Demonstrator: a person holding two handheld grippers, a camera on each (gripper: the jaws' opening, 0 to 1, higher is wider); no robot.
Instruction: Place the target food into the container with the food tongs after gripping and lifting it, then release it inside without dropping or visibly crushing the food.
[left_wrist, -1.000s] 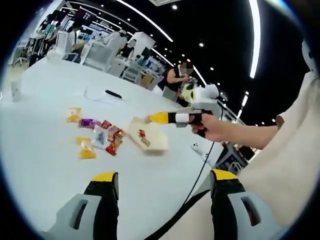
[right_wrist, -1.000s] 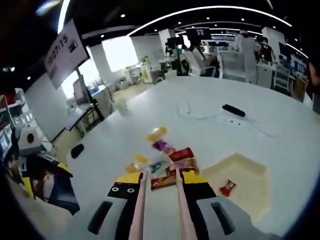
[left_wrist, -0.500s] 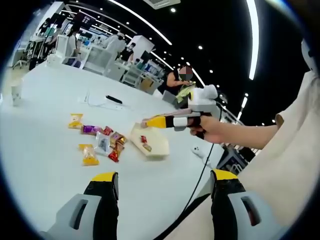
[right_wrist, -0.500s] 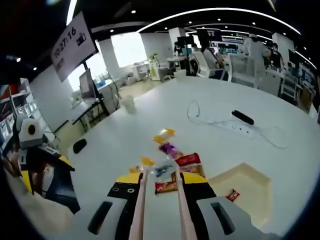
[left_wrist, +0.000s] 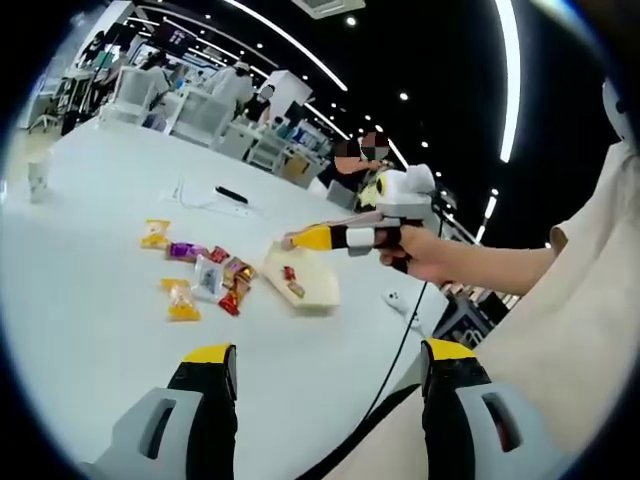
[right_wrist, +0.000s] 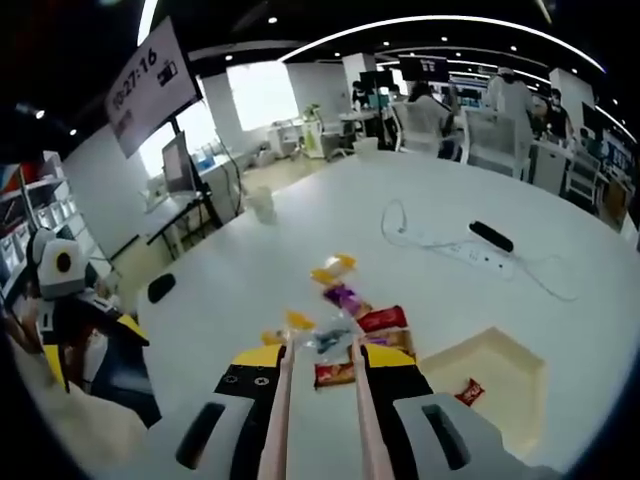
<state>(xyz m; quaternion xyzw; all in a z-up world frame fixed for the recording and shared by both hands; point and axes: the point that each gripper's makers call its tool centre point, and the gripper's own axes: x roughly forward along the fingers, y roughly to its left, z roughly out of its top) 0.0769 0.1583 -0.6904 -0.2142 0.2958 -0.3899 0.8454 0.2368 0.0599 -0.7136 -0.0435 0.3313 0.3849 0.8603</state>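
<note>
Jaws of the left gripper stood wide apart at the bottom of the left gripper view, nothing between them, above a white table. Near the frame's centre lay a scatter of snack packets, and just right of them the shallow cream container with a red packet inside. The right gripper, held by a hand, hovered above the container. In the right gripper view, the right gripper clasped the food tongs (two pale arms, a narrow gap between them), tips over the packets. The container sat at lower right, with a power strip beyond.
</note>
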